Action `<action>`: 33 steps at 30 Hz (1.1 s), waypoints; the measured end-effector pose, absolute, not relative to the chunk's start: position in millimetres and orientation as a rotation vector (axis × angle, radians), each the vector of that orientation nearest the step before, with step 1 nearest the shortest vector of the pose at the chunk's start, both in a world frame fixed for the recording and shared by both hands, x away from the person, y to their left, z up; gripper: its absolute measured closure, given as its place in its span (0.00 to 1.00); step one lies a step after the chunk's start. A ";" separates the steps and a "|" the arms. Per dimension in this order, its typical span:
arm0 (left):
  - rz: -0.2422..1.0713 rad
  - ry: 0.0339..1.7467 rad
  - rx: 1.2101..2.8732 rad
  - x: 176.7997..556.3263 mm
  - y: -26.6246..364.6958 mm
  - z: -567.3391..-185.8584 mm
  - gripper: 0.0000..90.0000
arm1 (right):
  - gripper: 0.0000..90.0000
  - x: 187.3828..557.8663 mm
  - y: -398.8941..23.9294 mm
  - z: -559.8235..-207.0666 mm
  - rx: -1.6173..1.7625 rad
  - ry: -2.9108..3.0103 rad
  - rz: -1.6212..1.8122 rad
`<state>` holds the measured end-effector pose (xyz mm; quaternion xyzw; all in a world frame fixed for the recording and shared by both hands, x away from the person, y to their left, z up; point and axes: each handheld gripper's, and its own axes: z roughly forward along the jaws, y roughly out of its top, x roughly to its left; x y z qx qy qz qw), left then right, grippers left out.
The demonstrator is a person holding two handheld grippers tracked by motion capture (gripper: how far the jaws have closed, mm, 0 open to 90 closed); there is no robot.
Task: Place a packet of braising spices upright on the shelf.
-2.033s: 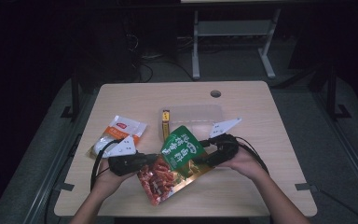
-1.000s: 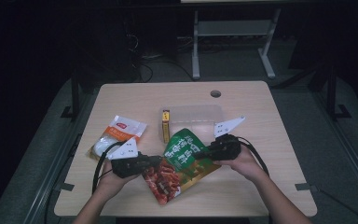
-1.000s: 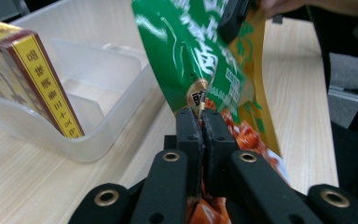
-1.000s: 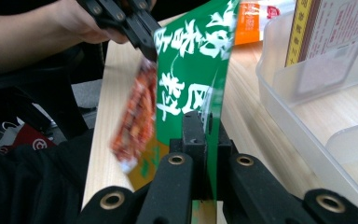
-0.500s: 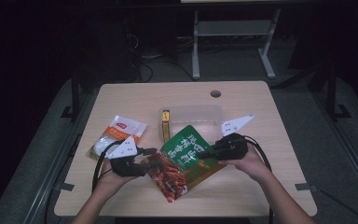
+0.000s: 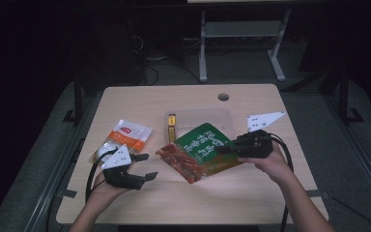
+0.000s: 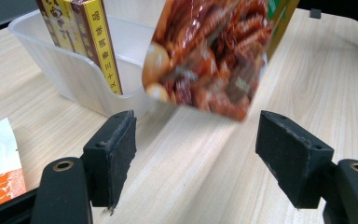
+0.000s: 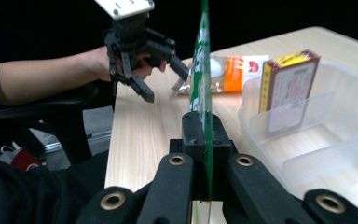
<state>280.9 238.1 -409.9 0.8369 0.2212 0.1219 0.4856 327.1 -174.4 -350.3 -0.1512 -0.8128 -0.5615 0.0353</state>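
Dim room, table (image 6: 140,104) lit from above; surroundings black; near claws soft.

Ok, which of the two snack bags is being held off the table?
The green bag, clamped edge-on in the right gripper. The orange-and-white bag lies flat on the table.

1. The left gripper (image 6: 145,166), held in the person's left hand (image 6: 107,187) at the table's near left, has its jaws spread wide apart, nothing between them.
2. The right gripper (image 6: 221,150), in the right hand (image 6: 269,164), points leftward, jaws clamped tight on the edge of a snack bag (image 6: 199,151).
3. Both forearms reach in from the table's near edge.
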 end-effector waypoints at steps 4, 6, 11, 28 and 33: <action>0.285 0.552 2.053 283.7 239.1 -415.3 0.31 | 1.00 325.8 -181.3 -343.8 -0.481 -2.510 -1.758; 0.283 0.560 2.054 285.5 239.5 -417.6 0.31 | 1.00 325.9 -186.5 -341.1 -0.494 -2.514 -1.776; 0.270 0.568 2.066 287.8 239.0 -421.8 0.29 | 1.00 324.1 -197.0 -330.1 -0.545 -2.539 -1.795; 0.253 0.539 2.131 290.3 233.7 -426.6 0.27 | 1.00 333.4 -211.1 -280.7 -0.744 -2.645 -1.846; 0.243 0.548 2.153 292.0 232.8 -429.2 0.26 | 1.00 342.9 -209.0 -270.3 -0.831 -2.679 -1.834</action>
